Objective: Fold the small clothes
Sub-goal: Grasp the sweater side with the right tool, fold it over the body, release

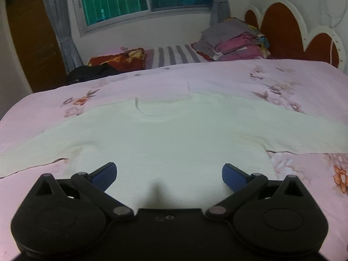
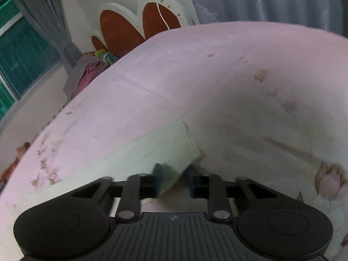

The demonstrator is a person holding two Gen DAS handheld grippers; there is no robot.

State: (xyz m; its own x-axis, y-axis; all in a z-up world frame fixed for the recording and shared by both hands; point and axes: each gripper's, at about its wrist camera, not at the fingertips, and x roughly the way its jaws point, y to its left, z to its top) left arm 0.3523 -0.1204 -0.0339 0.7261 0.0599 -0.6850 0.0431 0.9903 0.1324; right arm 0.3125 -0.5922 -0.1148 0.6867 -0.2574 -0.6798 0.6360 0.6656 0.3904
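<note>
- Lying flat across the pink floral bedspread: a pale cream long-sleeved top, neckline toward 12 o'clock, sleeves trailing out toward 9 and 3 o'clock in the left wrist view.
- Hovering over the lower body of the top, toward the 6 o'clock end: the left gripper, jaws spread wide, nothing between the blue pads, no cloth pinched.
- Sitting well beyond the garment at 1 o'clock, against the red-and-white headboard: a stack of folded clothes, judged to be finished pieces.
- Reaching toward 12 o'clock in the right wrist view: the sleeve end, its cuff edge tilted and its near part running down between the fingers.
- Closing round that sleeve: the right gripper, jaws drawn nearly together with the cream fabric between them; blur hiding whether the pads are pressing it yet.
- Judging the step: starting the first fold, taking hold of one sleeve, body of the top not yet folded.
- Calling next for a firm pinch on the cloth, then lifting and carrying the sleeve inward across the chest, laying it flat without dragging the body; steadying the hem with the free gripper likely helping.
</note>
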